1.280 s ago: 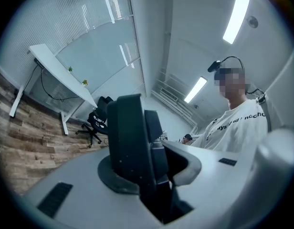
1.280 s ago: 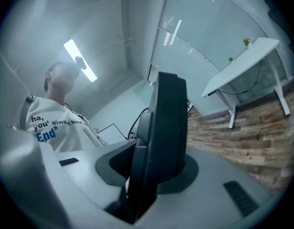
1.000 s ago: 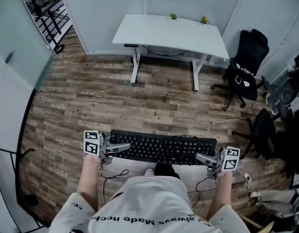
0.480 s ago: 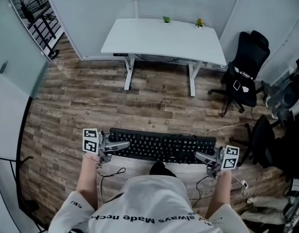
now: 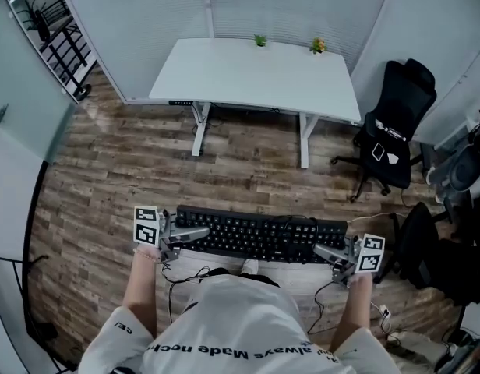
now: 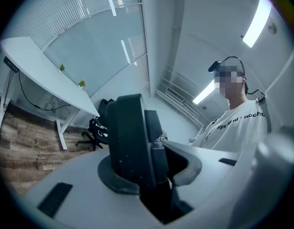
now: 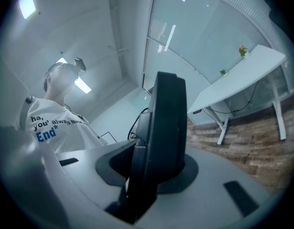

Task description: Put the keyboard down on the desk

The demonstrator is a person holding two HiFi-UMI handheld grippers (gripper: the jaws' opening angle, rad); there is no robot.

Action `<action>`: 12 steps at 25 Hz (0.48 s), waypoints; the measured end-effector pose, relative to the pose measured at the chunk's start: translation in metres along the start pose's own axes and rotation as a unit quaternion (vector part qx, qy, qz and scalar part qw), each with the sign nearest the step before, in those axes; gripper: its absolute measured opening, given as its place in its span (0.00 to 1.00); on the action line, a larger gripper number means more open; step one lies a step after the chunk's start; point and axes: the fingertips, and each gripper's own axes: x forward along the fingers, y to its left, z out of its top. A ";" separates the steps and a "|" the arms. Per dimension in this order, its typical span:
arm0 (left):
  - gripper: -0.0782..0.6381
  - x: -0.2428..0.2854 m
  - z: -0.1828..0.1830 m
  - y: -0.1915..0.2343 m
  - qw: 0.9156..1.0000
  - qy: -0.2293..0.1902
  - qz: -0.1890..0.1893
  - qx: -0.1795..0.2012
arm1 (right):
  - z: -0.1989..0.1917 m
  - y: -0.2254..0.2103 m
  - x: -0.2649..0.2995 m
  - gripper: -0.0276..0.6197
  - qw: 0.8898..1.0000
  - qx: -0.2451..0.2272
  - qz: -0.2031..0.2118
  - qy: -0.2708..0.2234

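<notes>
Head view: left gripper (image 5: 192, 237) at left, fingers (image 6: 70, 185) set narrow, clamped on left end of black keyboard (image 5: 259, 236). Keyboard held level in air above wooden floor (image 5: 146, 170), just in front of person's torso (image 5: 240, 326). Right gripper (image 5: 327, 252) clamped same way on keyboard's right end. White worktop (image 5: 255, 72) well apart, ahead across floor, two small plants (image 5: 259, 40) at its far edge. Black office chair (image 5: 392, 119) to right of worktop.
</notes>
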 end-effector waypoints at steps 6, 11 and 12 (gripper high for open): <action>0.31 0.001 0.009 0.023 1.000 -0.008 0.011 -0.015 | 0.015 -0.024 0.008 0.23 1.000 0.013 0.005 0.013; 0.31 0.001 0.029 0.045 1.000 -0.007 0.011 -0.014 | 0.034 -0.045 0.019 0.23 1.000 0.017 0.010 0.012; 0.31 0.001 0.035 0.052 1.000 -0.008 0.011 -0.014 | 0.039 -0.051 0.022 0.23 1.000 0.016 0.010 0.012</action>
